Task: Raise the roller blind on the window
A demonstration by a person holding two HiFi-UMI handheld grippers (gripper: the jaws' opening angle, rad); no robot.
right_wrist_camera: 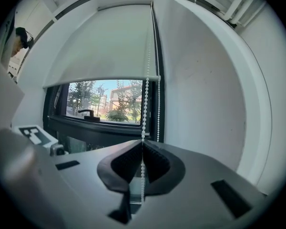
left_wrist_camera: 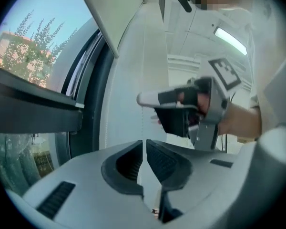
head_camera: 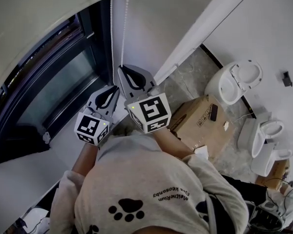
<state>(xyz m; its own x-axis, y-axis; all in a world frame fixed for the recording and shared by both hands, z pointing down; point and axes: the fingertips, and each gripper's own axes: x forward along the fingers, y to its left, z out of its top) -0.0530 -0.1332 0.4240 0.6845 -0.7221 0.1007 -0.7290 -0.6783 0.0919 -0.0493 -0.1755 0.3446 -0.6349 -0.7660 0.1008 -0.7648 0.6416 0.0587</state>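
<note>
I read open air between the window frame and the wall, split only by the two hanging strands of the bead chain. On my right, the cardboard box and the toilets block the floor. The blind closes off the upper pane.

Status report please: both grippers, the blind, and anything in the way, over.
Right gripper shut on bead chain. Left gripper jaws a slit apart at the chain, apparently not pinching. Roller blind partly up, lower window showing. No obstruction seen.
</note>
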